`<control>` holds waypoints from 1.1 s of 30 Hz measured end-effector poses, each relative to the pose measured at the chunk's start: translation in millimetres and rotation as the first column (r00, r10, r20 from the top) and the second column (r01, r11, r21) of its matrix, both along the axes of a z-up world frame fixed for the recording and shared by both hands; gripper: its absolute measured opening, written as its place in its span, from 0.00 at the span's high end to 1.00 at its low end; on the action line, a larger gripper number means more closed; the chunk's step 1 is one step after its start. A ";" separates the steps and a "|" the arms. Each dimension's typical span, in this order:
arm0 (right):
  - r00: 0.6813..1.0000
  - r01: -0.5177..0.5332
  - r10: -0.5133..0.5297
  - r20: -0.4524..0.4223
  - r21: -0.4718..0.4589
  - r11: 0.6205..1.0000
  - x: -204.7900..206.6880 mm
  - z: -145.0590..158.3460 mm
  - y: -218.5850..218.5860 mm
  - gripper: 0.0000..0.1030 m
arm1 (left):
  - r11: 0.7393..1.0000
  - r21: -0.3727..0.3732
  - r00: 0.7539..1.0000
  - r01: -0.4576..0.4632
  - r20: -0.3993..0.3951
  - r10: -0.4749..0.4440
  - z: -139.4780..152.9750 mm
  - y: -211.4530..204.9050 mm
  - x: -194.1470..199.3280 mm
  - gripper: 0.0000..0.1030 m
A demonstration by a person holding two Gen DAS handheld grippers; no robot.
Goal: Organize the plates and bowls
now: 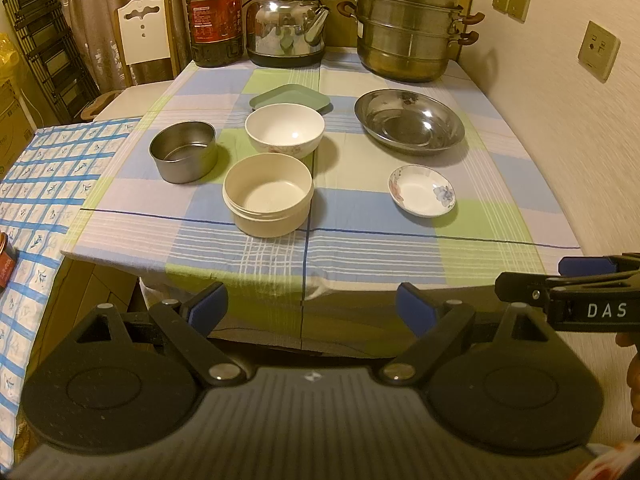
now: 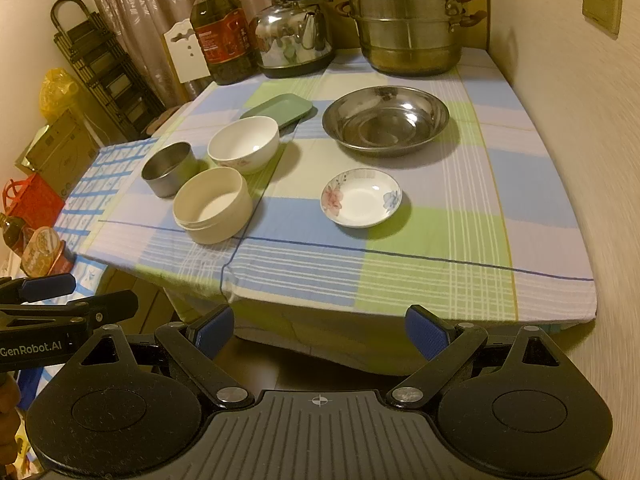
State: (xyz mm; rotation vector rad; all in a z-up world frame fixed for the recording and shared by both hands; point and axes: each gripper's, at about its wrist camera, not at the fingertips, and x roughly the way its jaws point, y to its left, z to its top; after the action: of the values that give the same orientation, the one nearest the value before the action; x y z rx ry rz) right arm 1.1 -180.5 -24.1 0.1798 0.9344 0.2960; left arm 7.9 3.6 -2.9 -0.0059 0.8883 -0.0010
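On the checked tablecloth stand a cream round container [image 1: 268, 195] [image 2: 213, 205], a white bowl [image 1: 284, 131] [image 2: 243, 143], a small steel tin [image 1: 183, 151] [image 2: 169, 168], a green flat plate [image 1: 290, 98] [image 2: 280, 109], a wide steel dish [image 1: 409, 121] [image 2: 385, 119] and a small flowered saucer [image 1: 422, 190] [image 2: 361, 197]. My left gripper [image 1: 312, 310] is open and empty, held before the table's front edge. My right gripper [image 2: 320, 332] is open and empty, also short of the front edge. Each gripper shows at the side of the other's view.
At the back of the table stand an oil bottle [image 1: 214, 12], a steel kettle [image 1: 286, 26] and a stacked steamer pot [image 1: 406, 24]. A wall [image 1: 560, 100] runs along the right side. A lower surface with a blue-grid cloth [image 1: 44, 184] lies left.
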 end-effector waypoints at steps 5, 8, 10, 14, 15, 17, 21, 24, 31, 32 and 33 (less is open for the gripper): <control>1.000 0.000 0.000 0.000 0.000 1.000 0.3 0.2 -0.1 0.10 | 1.000 0.000 1.000 0.000 -0.001 0.000 0.0 0.3 0.3 0.13; 1.000 -0.001 0.001 0.001 0.000 1.000 1.1 0.0 0.0 0.10 | 1.000 0.000 1.000 -0.001 0.000 0.001 -0.7 1.3 0.9 0.13; 1.000 -0.003 0.003 0.003 0.001 1.000 2.8 -0.5 -0.4 0.10 | 1.000 0.001 1.000 0.000 0.000 0.000 -0.5 1.2 0.6 0.13; 1.000 -0.006 0.006 0.004 0.005 1.000 6.2 -1.0 -0.8 0.10 | 1.000 -0.001 1.000 -0.006 0.000 0.006 -0.5 2.5 1.4 0.13; 1.000 -0.008 0.008 0.003 0.006 1.000 8.5 -0.9 -2.3 0.10 | 1.000 -0.002 1.000 -0.008 0.001 0.008 -0.5 3.0 1.6 0.13; 1.000 -0.010 0.010 0.005 0.007 1.000 10.7 -0.3 -1.5 0.10 | 1.000 -0.004 1.000 -0.012 0.001 0.012 -0.4 5.0 3.4 0.13; 1.000 -0.014 0.014 0.010 0.006 1.000 19.4 1.3 -0.7 0.10 | 1.000 -0.012 1.000 -0.024 -0.003 0.024 -0.9 9.6 8.6 0.13; 1.000 -0.015 0.015 0.013 0.004 1.000 26.1 1.8 0.7 0.10 | 0.999 -0.021 0.999 -0.036 -0.006 0.036 0.1 14.5 19.1 0.13; 1.000 -0.019 0.019 0.020 -0.003 1.000 49.7 1.9 8.1 0.10 | 0.998 -0.034 0.999 -0.053 -0.010 0.053 -0.2 31.2 43.2 0.13; 1.000 -0.017 0.017 0.024 -0.003 1.000 53.2 1.8 9.5 0.10 | 0.998 -0.035 0.999 -0.052 -0.010 0.052 -0.3 35.8 50.2 0.13; 1.000 -0.013 0.013 0.027 -0.002 1.000 58.3 1.6 11.3 0.10 | 0.998 -0.035 0.999 -0.051 -0.009 0.050 -0.3 39.2 55.6 0.13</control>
State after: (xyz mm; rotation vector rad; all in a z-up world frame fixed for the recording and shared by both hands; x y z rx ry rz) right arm 59.4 -169.3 -22.5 0.1674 0.9091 0.3083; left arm 63.5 42.8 -3.2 -0.0611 0.8958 0.0308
